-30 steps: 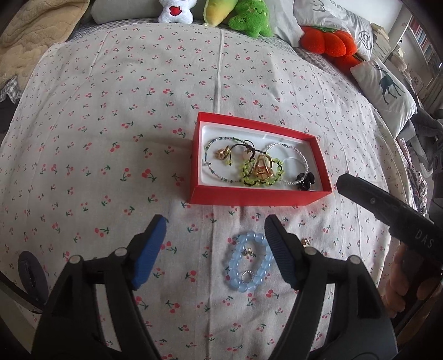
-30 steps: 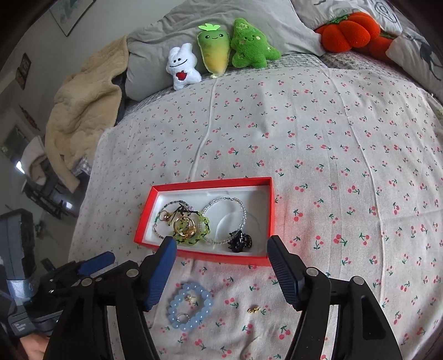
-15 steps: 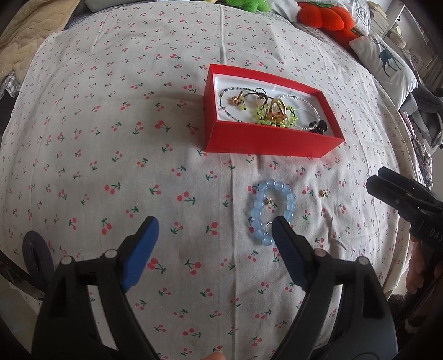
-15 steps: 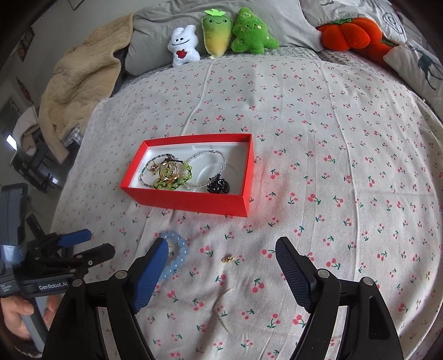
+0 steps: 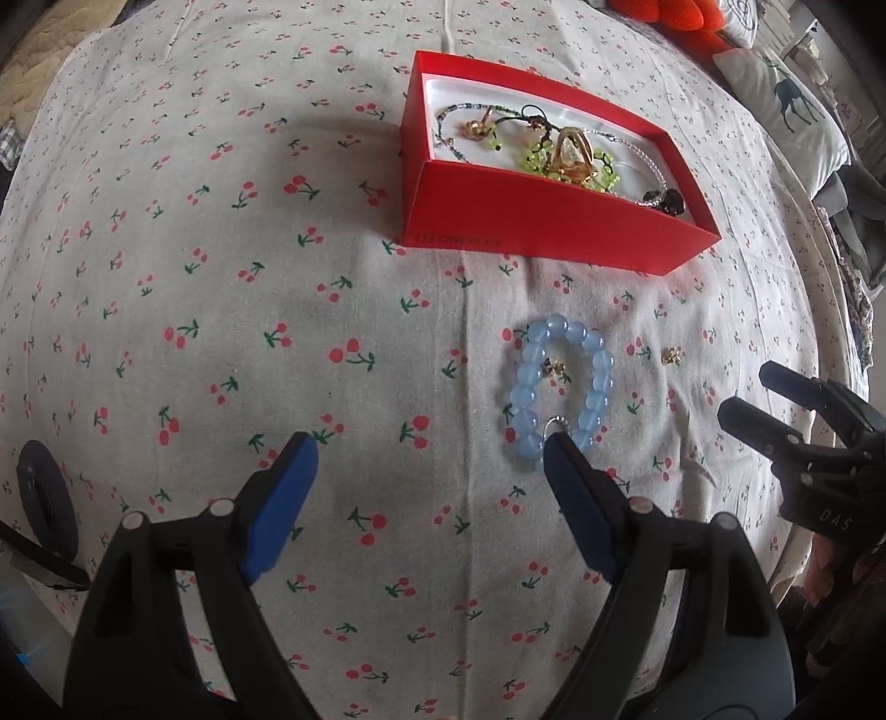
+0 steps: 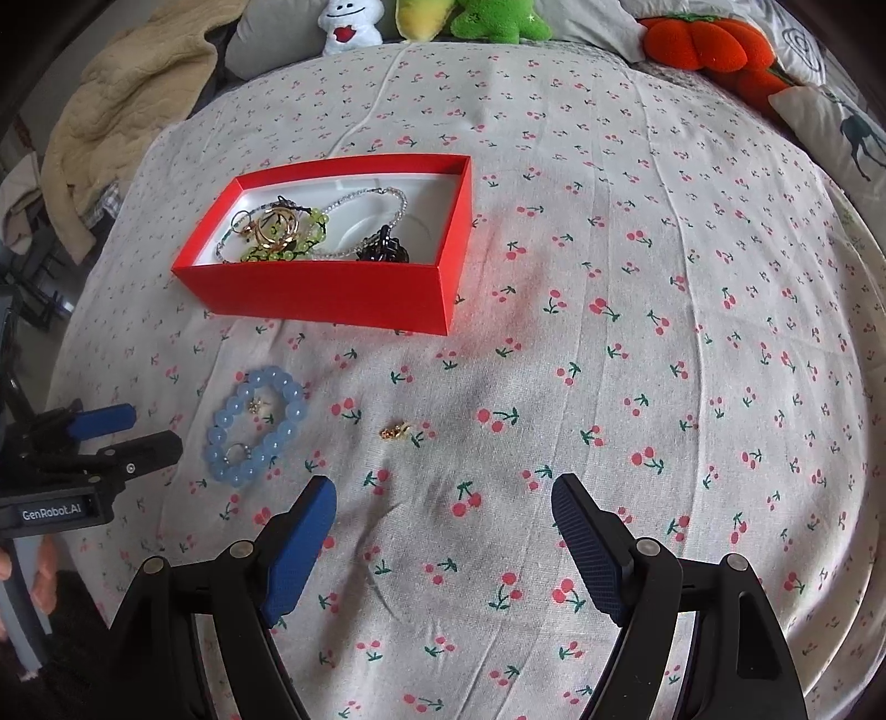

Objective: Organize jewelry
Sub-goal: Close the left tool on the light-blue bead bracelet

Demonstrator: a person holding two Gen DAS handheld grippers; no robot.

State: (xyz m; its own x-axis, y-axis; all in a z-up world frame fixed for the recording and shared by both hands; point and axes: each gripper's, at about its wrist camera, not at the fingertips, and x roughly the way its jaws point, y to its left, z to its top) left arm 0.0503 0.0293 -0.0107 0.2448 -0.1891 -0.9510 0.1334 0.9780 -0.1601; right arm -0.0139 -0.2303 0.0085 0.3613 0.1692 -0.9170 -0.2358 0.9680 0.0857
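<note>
A red box (image 5: 531, 221) (image 6: 332, 291) with a white lining holds several pieces of jewelry on the cherry-print bedspread. In front of it lies a blue bead bracelet (image 5: 526, 404) (image 6: 219, 426) with a small gold piece and a silver ring inside its loop. A small gold earring (image 5: 671, 355) (image 6: 395, 431) lies to its right. My left gripper (image 5: 429, 457) is open and empty, its right fingertip just before the bracelet. My right gripper (image 6: 443, 493) is open and empty, a little short of the gold earring.
Plush toys (image 6: 487, 19) and an orange pumpkin cushion (image 6: 703, 41) line the far edge of the bed. A beige blanket (image 6: 111, 111) lies at the far left. A deer-print pillow (image 5: 786, 105) is at the right edge.
Both grippers have pulled back toward the near edge of the bed and lowered. The box and bracelet now lie farther ahead of the fingers. Both grippers stayed open.
</note>
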